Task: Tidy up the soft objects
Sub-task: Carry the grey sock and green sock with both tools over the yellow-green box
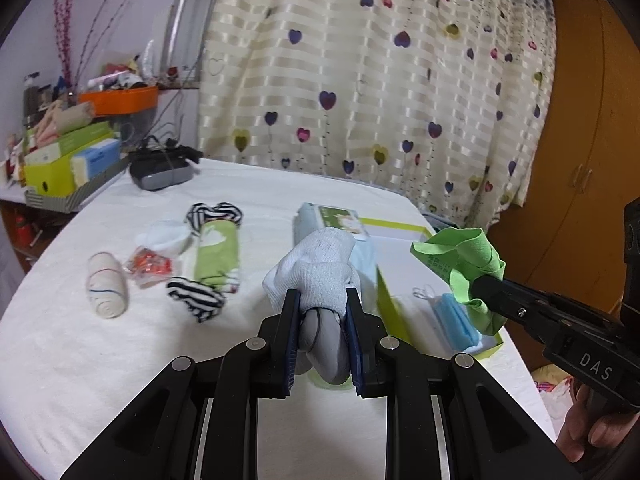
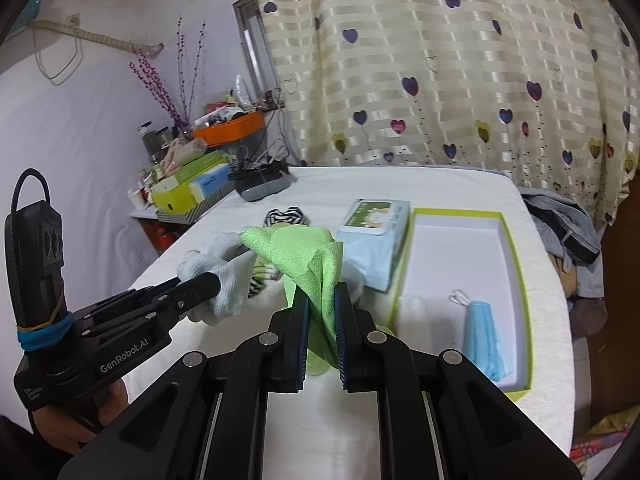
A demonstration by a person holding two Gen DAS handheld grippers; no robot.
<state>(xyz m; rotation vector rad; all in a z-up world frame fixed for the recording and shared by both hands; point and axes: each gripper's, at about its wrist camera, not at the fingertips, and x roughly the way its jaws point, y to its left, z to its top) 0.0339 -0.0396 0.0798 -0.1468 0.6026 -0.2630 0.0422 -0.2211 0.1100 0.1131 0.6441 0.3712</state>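
Box (image 2: 516,280) near edge hidden by green cloth (image 2: 308,256), white sock (image 1: 316,268) covering wipes pack (image 1: 340,220)

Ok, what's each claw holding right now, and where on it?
Left claw pinches the white sock at its grey end. Right claw grips the green cloth by its lower bunched part.

Both tongs are black, with blue ribbed pads and silver round screws: left tongs (image 1: 323,300) print "GenRobot.AI" and wear a blue band; right tongs (image 2: 322,292) print "DAS".
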